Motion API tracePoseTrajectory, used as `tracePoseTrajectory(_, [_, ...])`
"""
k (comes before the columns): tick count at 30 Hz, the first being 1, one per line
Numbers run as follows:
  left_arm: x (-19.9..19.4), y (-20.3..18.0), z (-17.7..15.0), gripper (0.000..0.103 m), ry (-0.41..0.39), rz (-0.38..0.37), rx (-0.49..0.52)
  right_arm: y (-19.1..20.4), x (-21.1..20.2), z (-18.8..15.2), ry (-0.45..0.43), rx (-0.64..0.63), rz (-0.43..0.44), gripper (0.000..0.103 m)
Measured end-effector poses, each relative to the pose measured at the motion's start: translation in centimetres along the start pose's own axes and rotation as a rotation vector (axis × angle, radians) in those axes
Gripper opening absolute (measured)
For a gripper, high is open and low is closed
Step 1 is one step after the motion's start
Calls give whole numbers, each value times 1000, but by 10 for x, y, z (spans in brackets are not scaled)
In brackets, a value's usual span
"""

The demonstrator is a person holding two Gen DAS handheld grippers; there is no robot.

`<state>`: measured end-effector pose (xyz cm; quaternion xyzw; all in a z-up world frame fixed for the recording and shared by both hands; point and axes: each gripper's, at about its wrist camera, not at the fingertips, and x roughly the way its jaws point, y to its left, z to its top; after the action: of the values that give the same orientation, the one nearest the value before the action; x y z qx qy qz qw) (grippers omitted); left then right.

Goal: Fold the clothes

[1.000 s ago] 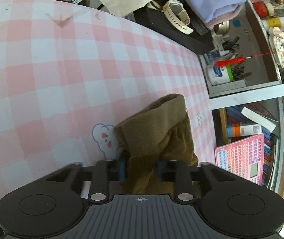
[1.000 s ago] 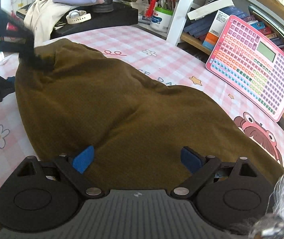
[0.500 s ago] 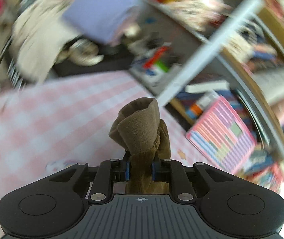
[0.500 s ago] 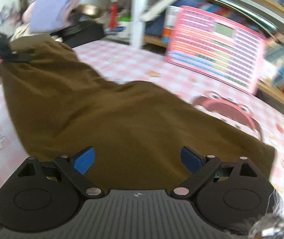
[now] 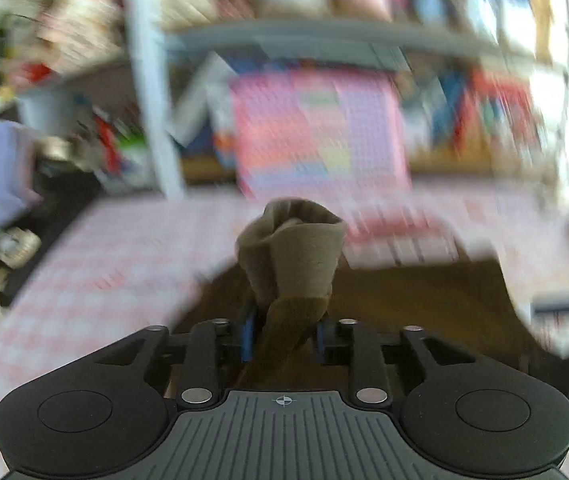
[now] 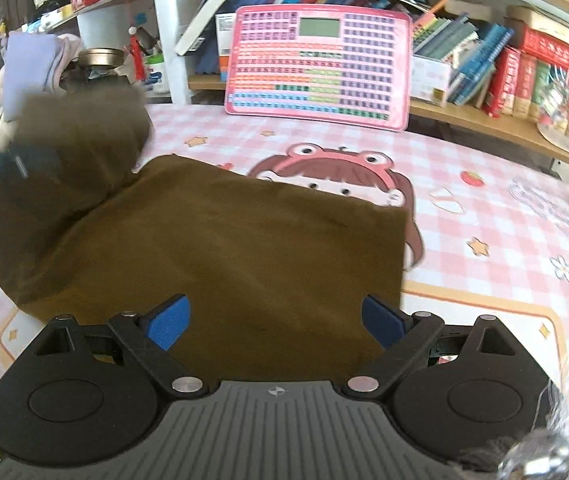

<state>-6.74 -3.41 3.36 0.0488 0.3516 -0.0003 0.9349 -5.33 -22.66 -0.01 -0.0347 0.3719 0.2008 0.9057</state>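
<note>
An olive-brown garment [image 6: 220,248] lies spread on the pink checked table cover [image 6: 484,208]. My left gripper [image 5: 284,338] is shut on a bunched end of this garment [image 5: 296,252] and holds it lifted above the table; the left wrist view is blurred. In the right wrist view that lifted end [image 6: 80,140] rises at the left, with the left gripper blurred beside it. My right gripper [image 6: 276,322] is open, its blue pads just above the garment's near edge, holding nothing.
A pink keyboard-like toy board [image 6: 318,64] leans against a shelf of books [image 6: 496,68] behind the table. A pen cup [image 6: 152,72], a lilac cloth [image 6: 32,68] and a metal pot [image 6: 100,60] stand at the back left.
My left gripper has swung round with the garment end lifted, from facing the table's left side to facing the bookshelf. The garment's left part has risen. My right gripper stays open over the near edge.
</note>
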Motion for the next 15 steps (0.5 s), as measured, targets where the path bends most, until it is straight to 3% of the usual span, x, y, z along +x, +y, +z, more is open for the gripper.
tracePoseTrajectory(3, [27,-35,-16,67,187,-6,58,-12,-1,-4,13,22,15,93])
tracePoseTrajectory(5, [30,-48,-23,72,230,6,77,-20,-2,-6,22,37,26,93])
tracePoseTrajectory(9, [10,-49,-22,82,167,-40,37,-36,-3,-11,40,67,46,93])
tracePoseTrajectory(13, [-12,-23,-18,84,63,-90,-154,-42,1,-8,55,105,92,93])
tracePoseTrajectory(15, [-22,-6,-18,90,1,-91,-270,-41,5,-3,60,126,126,93])
